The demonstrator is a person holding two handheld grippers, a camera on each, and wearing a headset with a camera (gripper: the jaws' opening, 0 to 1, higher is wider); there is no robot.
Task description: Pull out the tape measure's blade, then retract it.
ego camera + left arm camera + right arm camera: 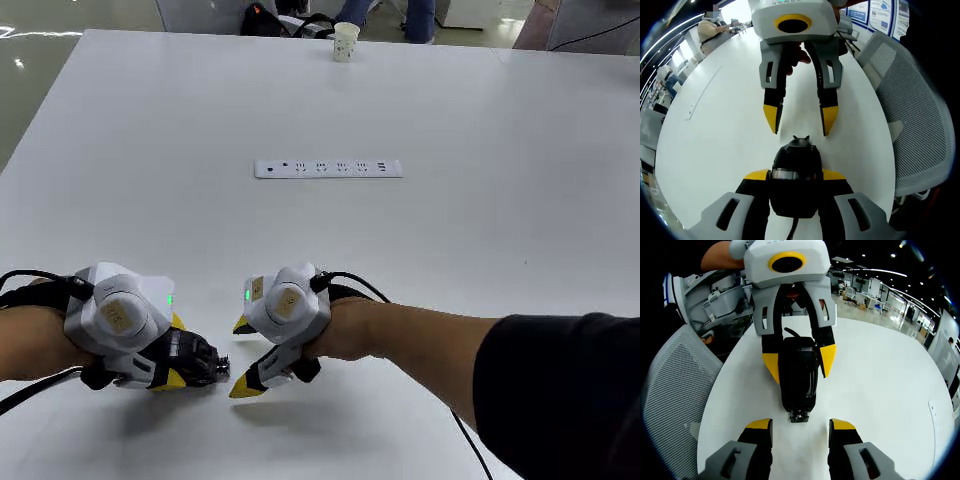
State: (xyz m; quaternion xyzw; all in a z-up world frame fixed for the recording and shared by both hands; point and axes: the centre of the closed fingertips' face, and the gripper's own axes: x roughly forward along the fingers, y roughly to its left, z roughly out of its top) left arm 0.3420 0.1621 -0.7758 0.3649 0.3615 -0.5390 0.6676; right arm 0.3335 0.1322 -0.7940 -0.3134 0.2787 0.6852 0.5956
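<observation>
Head view: L gripper [195, 368] low on white table [450, 200], near front edge, clamped on black tape measure [190, 352]. Just beside it, tip to tip: R gripper [243, 357], jaws spread wide, gripping nothing. L gripper view: own yellow-tipped jaws pressed vs. both sides of tape measure [795, 175], case lying on tabletop, blade's end hook [801, 138] at front of case, pointing at R gripper [800, 117]; that one's tips apart, either side of hook, just short of it, no contact. R gripper view: same from opp. side, L gripper [799, 365] pinching tape measure [799, 375], hook [798, 416] right at case mouth, near R gripper [800, 427] tips but not btwn them. Further back on table, well apart from grippers: white power strip [328, 168] mid-table, paper cup [345, 42] by far edge. Grey mesh chair [910, 115] beside table.
</observation>
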